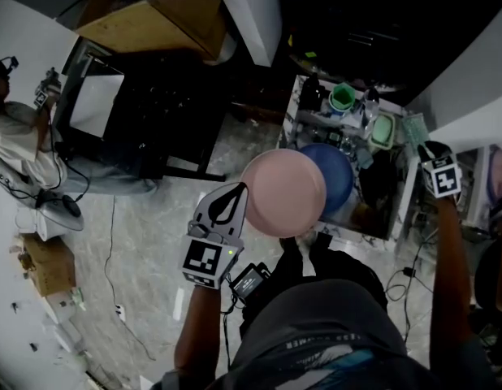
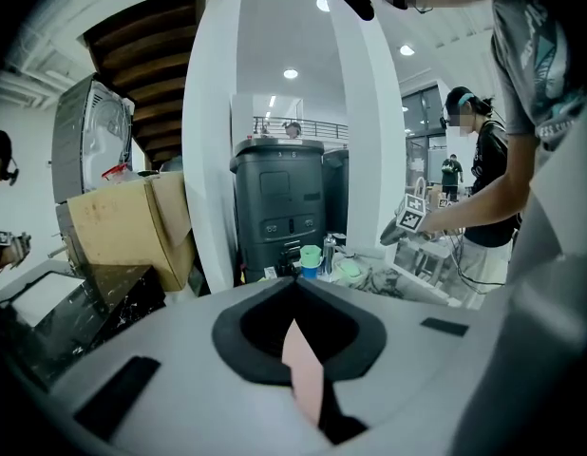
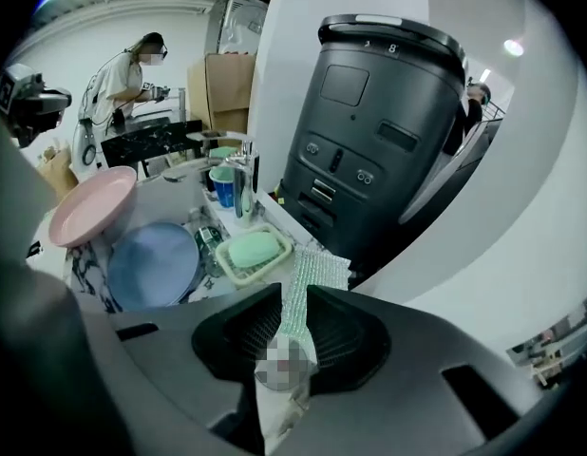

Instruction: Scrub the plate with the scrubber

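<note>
I hold a pink plate (image 1: 283, 192) tilted up over the floor, with my left gripper (image 1: 235, 197) shut on its left rim. In the left gripper view that rim shows as a thin pink edge (image 2: 303, 369) wedged between the jaws of the left gripper (image 2: 295, 297). Over the counter's right end, my right gripper (image 1: 430, 147) has a pale green mesh scrubber (image 1: 413, 127) sticking out past its tips. In the right gripper view the scrubber (image 3: 317, 269) fills the narrow gap of the right gripper (image 3: 293, 297), and both jaws touch it.
A blue plate (image 1: 332, 173) lies in the sink area just behind the pink one. On the counter are a soap dish with green soap (image 3: 251, 250), a green cup (image 1: 342, 97) and a tap. A dark bin (image 3: 379, 131) stands behind. Another person (image 1: 11, 128) works at the far left.
</note>
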A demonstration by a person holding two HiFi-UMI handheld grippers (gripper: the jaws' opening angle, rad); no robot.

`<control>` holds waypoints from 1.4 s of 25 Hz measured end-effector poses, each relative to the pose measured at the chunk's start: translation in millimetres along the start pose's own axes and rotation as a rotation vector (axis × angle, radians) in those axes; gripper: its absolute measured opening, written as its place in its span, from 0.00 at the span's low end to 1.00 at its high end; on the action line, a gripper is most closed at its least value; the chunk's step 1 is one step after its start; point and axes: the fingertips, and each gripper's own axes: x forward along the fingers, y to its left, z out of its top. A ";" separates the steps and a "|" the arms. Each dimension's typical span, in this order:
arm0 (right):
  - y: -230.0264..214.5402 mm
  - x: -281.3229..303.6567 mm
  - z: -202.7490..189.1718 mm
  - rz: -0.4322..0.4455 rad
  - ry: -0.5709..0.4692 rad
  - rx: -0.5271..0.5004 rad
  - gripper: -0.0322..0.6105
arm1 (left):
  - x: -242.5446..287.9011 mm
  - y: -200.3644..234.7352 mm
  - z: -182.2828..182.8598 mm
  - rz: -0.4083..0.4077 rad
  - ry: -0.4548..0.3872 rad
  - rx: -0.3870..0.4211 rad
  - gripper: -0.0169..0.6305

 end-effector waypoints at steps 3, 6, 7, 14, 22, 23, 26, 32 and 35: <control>3.0 -36.3 21.7 -0.039 -0.078 0.004 0.21 | -6.9 0.6 8.5 -0.001 -0.024 0.008 0.03; 16.0 -76.9 46.7 -0.041 -0.171 0.022 0.21 | -14.6 0.7 19.3 -0.005 -0.057 0.014 0.03; 21.0 -91.3 56.4 -0.040 -0.207 0.027 0.21 | -17.5 0.2 23.2 -0.008 -0.065 0.018 0.03; 72.0 -190.5 125.6 0.008 -0.476 0.042 0.12 | -42.2 -10.2 50.7 -0.026 -0.139 0.050 0.03; 155.7 -280.1 191.4 0.144 -0.657 -0.044 0.11 | -69.4 -21.6 85.5 -0.046 -0.238 0.082 0.03; 165.7 -289.4 196.6 0.158 -0.675 -0.056 0.11 | -73.2 -24.1 89.7 -0.051 -0.249 0.088 0.03; 194.4 -315.9 212.2 0.197 -0.733 -0.103 0.10 | -84.3 -31.4 102.6 -0.065 -0.284 0.114 0.03; 253.8 -356.3 233.2 0.306 -0.803 -0.195 0.09 | -108.3 -45.1 124.7 -0.083 -0.347 0.159 0.03; 284.0 -376.2 238.5 0.373 -0.828 -0.218 0.09 | -122.0 -52.4 132.8 -0.089 -0.371 0.180 0.03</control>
